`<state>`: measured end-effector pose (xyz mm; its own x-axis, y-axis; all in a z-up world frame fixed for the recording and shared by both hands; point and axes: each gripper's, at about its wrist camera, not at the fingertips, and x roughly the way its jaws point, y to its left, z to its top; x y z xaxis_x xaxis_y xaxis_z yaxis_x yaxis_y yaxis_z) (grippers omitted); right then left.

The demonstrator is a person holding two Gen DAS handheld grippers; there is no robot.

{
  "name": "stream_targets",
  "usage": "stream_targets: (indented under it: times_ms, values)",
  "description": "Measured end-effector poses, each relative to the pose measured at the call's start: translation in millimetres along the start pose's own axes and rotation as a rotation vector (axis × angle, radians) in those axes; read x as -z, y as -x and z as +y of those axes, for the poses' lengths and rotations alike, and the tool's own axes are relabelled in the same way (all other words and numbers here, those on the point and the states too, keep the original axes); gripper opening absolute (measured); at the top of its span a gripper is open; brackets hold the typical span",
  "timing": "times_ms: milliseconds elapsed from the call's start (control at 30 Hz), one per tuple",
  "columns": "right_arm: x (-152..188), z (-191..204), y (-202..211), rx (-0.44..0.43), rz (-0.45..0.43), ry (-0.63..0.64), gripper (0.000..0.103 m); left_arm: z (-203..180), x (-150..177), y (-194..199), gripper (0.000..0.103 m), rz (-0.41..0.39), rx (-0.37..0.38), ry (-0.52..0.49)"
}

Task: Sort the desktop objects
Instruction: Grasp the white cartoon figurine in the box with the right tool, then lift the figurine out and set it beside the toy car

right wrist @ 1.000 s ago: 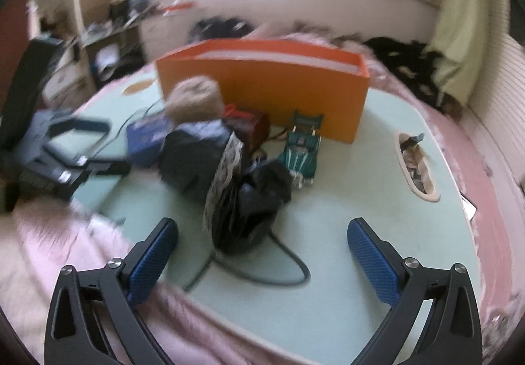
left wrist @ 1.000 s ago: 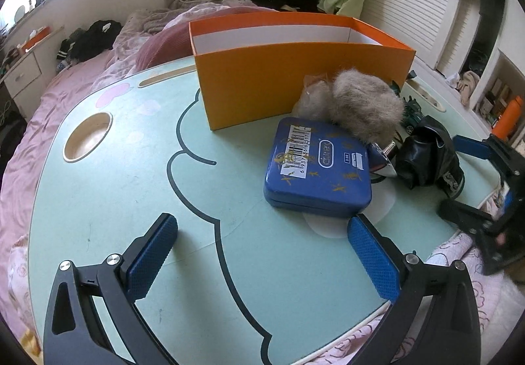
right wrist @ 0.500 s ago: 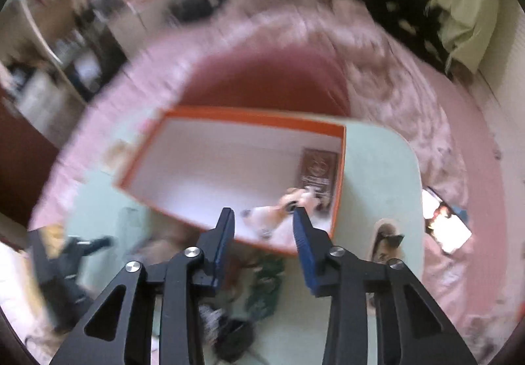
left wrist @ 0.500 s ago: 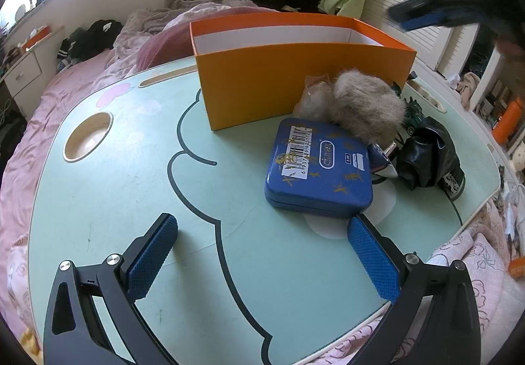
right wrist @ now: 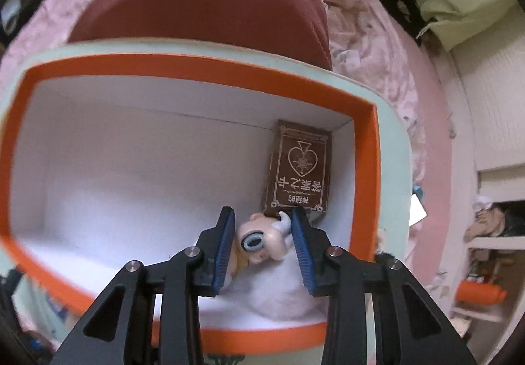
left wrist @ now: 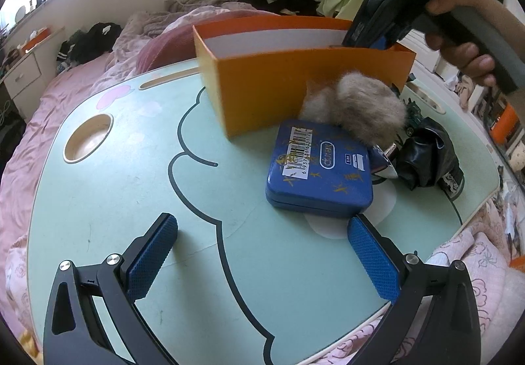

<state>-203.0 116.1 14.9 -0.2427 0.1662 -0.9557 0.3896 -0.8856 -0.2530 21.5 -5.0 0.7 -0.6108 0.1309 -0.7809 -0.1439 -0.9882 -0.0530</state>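
Observation:
An orange box [left wrist: 295, 76] with a white inside stands on the mint table [left wrist: 131, 168]. My right gripper [right wrist: 262, 233] points down into the box [right wrist: 364, 168] and is shut on a small cream toy figure [right wrist: 262, 242]. A brown card box [right wrist: 300, 171] lies in the box's corner just beyond the figure. My left gripper [left wrist: 259, 260] is open and empty, low over the table, short of a blue tin [left wrist: 320, 171]. The right gripper also shows in the left wrist view [left wrist: 370, 27], reaching into the box.
A fluffy beige toy [left wrist: 361, 105] leans on the orange box behind the tin. A black pouch [left wrist: 426, 158] and a green toy car [left wrist: 413, 112] lie at the right. A round cup recess [left wrist: 87, 137] is at the table's left. Pink bedding [left wrist: 65, 82] surrounds the table.
My right gripper has swung from above the clutter to over the orange box, closed on the toy figure and lowered it inside. The left gripper has not moved.

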Motion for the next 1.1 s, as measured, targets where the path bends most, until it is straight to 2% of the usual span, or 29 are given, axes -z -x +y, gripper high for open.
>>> stream_targets:
  times_ms: [33,100,267,667,700,733,867,1033,1100]
  values:
    - [1,3,1,0.015,-0.004,0.008,0.034,0,0,0,0.103,-0.001,0.001,0.001]
    - [3,4,6,-0.021,-0.01,0.01,0.034,0,1,1,0.103,-0.002,0.003,0.004]
    - [10,-5,29,-0.239,-0.084,-0.015,0.024,0,0,1,0.103,-0.002,0.002,0.003]
    - [34,-28,113,-0.397,-0.374,-0.072,0.024,0,0,1,0.103,-0.003,0.002,0.004]
    - [46,-33,120,-0.416,-0.397,-0.076,0.024,0,1,1,0.103,-0.003,0.001,0.005]
    - [46,-28,124,-0.424,-0.411,-0.076,0.024,-1,0,1,0.103,-0.003,0.0,0.006]
    - [83,-33,124,-0.417,-0.446,-0.079,0.024,-2,-1,2,0.103,-0.002,0.0,0.005]
    - [110,-21,88,-0.396,-0.402,-0.068,0.025,-1,-1,2,0.103,-0.002,0.0,0.005]
    - [113,-15,77,-0.41,-0.421,-0.06,0.025,-1,-1,2,0.103,-0.002,0.0,0.005]
